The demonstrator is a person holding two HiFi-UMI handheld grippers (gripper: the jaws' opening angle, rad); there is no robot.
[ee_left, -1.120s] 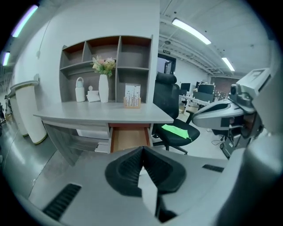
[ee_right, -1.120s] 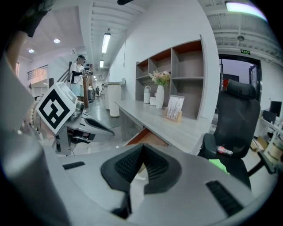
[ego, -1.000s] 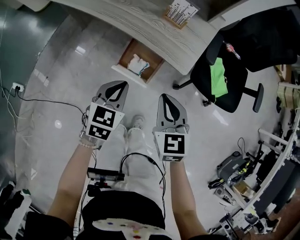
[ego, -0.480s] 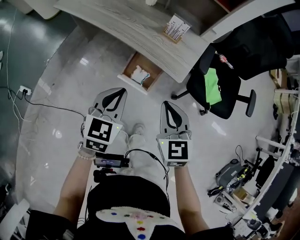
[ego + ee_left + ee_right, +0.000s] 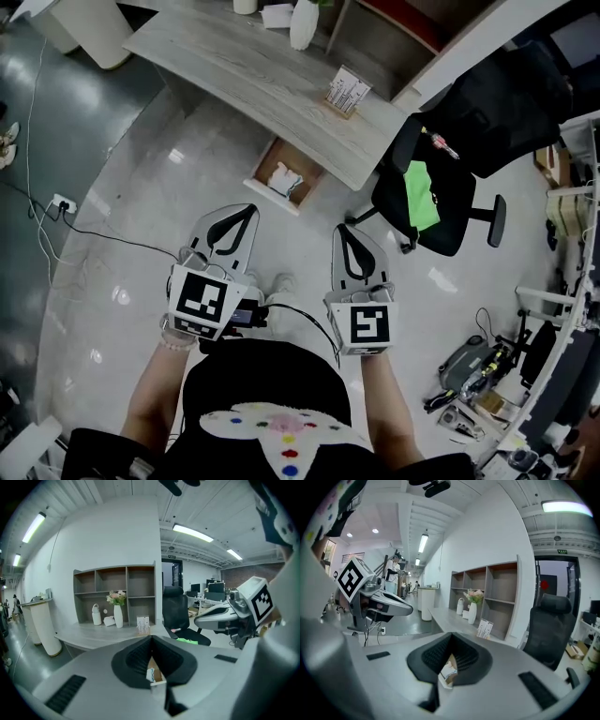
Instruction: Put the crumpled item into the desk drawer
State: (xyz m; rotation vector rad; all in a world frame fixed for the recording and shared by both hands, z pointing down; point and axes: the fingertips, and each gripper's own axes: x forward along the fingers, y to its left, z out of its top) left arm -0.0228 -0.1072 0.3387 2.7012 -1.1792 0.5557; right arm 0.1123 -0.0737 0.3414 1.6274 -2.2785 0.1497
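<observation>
Already in the drawer, and both my jaws are clenched on nothing.
My left gripper (image 5: 242,214) and right gripper (image 5: 350,231) are empty, well apart from the desk (image 5: 246,73). The crumpled item (image 5: 287,179) lies inside the open drawer (image 5: 265,166) at twelve o'clock. If I push it shut carelessly, I think the item could catch under the desk edge.

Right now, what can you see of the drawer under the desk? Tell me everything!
The drawer is pulled out from under the pale wood-grain desk, so it stands open. It looks like a shallow brown wooden box with a white front panel at its outer end. Inside lies the crumpled item, white with a bit of blue-green, resting on the drawer's bottom. Nothing else seems to touch the drawer, and no handle can be made out from this far away.
</observation>
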